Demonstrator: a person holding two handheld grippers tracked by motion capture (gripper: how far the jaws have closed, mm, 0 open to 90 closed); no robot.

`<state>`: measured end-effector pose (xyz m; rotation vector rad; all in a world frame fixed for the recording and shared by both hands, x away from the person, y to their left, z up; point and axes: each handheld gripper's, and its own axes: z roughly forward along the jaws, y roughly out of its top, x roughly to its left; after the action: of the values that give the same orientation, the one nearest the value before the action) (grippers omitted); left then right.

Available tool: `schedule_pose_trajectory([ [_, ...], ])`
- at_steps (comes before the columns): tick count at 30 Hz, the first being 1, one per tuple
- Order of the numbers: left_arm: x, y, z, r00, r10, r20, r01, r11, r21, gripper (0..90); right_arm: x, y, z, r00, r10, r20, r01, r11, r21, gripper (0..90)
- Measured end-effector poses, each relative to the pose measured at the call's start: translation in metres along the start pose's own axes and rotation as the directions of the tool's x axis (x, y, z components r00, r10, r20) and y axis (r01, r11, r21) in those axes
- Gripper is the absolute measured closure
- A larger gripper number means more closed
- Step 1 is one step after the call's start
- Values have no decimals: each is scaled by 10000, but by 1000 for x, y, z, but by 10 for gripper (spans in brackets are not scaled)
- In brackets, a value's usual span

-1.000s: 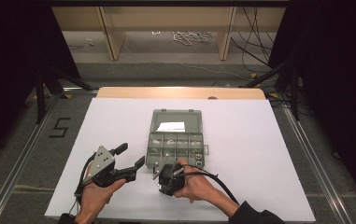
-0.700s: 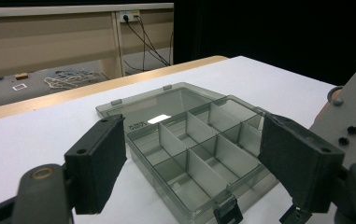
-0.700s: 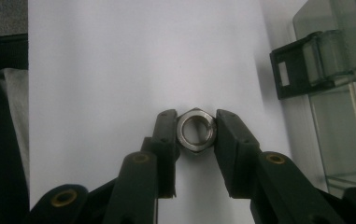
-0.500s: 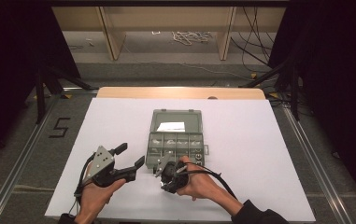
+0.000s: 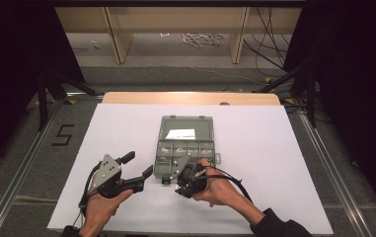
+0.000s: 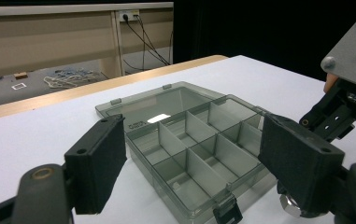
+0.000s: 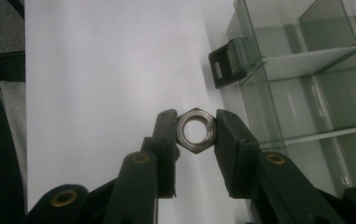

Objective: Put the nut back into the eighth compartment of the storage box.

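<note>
A clear grey organiser box [image 5: 184, 129] lies open at the table's middle, its lid flat behind and its divided compartments [image 6: 189, 144] looking empty. My right gripper [image 7: 195, 133] is shut on a silvery hex nut [image 7: 195, 130], which it holds by two opposite flats just above the white tabletop. The nut hangs beside the box's front left corner and its black latch [image 7: 225, 63]. From above, the right gripper [image 5: 179, 184] sits at the box's near edge. My left gripper [image 5: 138, 165] stands open with nothing between its pads [image 6: 98, 163], and it points at the box from the left.
The white tabletop [image 5: 274, 163] spreads wide to the right of and behind the box. Its wooden far edge [image 5: 190, 98] borders a drop to the floor, where cables [image 5: 200, 38] lie. In the left gripper view the right gripper's grey plate [image 6: 353, 51] rises close at the right.
My right gripper has lifted a little and shifted toward the box's near edge with the nut still in its jaws. The left gripper has stayed put.
</note>
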<state>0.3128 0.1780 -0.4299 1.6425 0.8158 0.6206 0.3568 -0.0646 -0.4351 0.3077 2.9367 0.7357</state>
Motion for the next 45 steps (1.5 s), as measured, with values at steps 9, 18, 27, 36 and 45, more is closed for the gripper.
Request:
schedule_pose_trajectory([
  [9,-1,0,0,10000,-67,-16,67,10000,3,222,-4,-3,-7,9999,72,79,-71,9999,-126,704],
  [18,0,0,0,10000,-44,-15,44,10000,8,222,-9,-2,-19,9997,117,207,-109,9992,-374,704],
  [27,-1,0,0,10000,-56,-12,56,10000,0,222,-15,-4,-30,9994,139,304,-123,9985,-534,704],
  [36,-1,0,1,10000,-16,-5,16,10000,3,222,-21,-7,-42,9985,275,476,-244,9975,-657,704],
  [45,-1,0,1,10000,-26,0,26,10000,1,222,-30,-12,-55,9954,600,742,-536,9949,-850,704],
])
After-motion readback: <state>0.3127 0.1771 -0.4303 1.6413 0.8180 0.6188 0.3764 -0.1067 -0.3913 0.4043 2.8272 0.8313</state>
